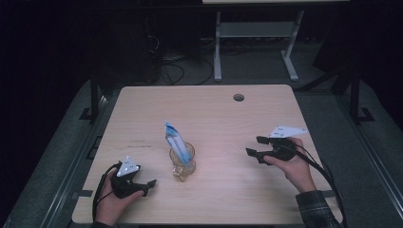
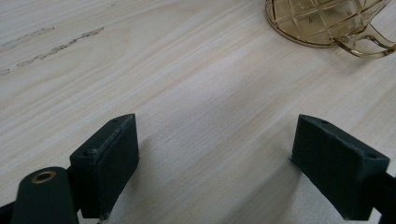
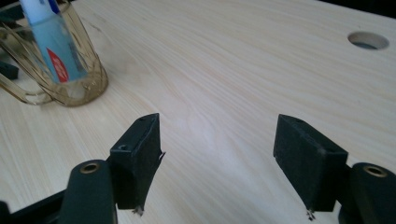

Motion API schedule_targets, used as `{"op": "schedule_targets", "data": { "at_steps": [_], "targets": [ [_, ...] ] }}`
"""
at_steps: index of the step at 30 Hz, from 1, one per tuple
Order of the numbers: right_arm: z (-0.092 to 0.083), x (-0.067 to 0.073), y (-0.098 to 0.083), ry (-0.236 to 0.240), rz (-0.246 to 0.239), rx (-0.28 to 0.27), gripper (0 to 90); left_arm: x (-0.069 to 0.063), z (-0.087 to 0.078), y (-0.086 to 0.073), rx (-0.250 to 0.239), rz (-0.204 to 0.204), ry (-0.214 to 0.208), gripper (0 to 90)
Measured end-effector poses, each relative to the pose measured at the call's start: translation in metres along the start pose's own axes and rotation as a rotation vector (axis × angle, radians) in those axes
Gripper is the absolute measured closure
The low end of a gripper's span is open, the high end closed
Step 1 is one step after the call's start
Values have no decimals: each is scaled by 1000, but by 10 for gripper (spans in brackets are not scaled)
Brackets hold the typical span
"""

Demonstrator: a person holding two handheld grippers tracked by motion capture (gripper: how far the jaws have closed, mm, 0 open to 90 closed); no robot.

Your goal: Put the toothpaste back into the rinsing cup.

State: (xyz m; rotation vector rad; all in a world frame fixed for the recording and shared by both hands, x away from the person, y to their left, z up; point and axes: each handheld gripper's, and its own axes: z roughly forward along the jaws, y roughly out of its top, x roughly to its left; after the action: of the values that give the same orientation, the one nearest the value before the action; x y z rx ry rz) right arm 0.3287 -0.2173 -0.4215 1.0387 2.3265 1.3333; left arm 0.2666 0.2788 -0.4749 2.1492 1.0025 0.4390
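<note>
Centrally, a pale wood-grain worktop (image 1: pixel 214 114) fills the high view, with a round cable hole (image 1: pixel 238 98) near its far edge. The landmark is an amber glass mug (image 1: pixel 183 164) with a cut diamond pattern, standing upright a little toward the person from the worktop's middle; its handle faces the person's edge.

Inside the mug, a white-and-blue tube (image 1: pixel 174 140) stands tilted, its upper end rising above the rim and leaning away and to the left. In the right gripper view the tube (image 3: pixel 52 44) shows a red mark through the glass wall of the mug (image 3: pixel 70 84).

Left of the mug and nearer the person's edge, the left tool (image 1: pixel 148 186) is held in the person's left hand (image 1: pixel 111 202), low over the worktop. Its jaws stand wide apart and released, with bare wood between them in the left gripper view (image 2: pixel 215 158); the mug's base and handle (image 2: pixel 327 28) lie ahead and to the right, apart from the jaws.

Right of the mug, well apart from it, the right tool (image 1: pixel 256 147) is held in the person's right hand (image 1: pixel 297 166), which wears a plaid sleeve (image 1: pixel 316 209). Its jaws point toward the mug and are likewise spread and released, grasping nothing (image 3: pixel 217 154).
</note>
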Motion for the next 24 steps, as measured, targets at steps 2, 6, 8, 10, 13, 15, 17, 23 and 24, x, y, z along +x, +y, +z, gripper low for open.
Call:
{"op": "schedule_targets", "data": {
  "at_steps": [2, 6, 8, 10, 13, 15, 17, 23, 24],
  "targets": [
    [-2, -3, -5, -11, 9, 8, 313, 0, 0, 0, 0, 0, 0, 139],
    [-8, -6, -15, -27, 21, 17, 309, 0, 0, 0, 0, 0, 0, 139],
    [-10, -7, -20, -33, 25, 23, 305, 0, 0, 0, 1, 0, 0, 139],
    [-12, -8, -26, -42, 27, 30, 296, 0, 0, 0, 1, 0, 0, 138],
    [-12, -8, -36, -59, 31, 53, 283, 0, 0, 0, 2, 1, 0, 138],
    [-13, -8, -42, -73, 34, 71, 257, 0, 0, 0, -1, 0, 0, 138],
    [-14, -8, -48, -85, 40, 91, 242, 0, 0, 0, -1, 0, 1, 138],
    [-21, -10, -63, -129, 72, 116, 201, 0, 0, 0, -2, 0, 1, 138],
    [-23, -10, -65, -135, 74, 119, 200, 0, 0, 0, -2, 1, 1, 138]
  ]
}}
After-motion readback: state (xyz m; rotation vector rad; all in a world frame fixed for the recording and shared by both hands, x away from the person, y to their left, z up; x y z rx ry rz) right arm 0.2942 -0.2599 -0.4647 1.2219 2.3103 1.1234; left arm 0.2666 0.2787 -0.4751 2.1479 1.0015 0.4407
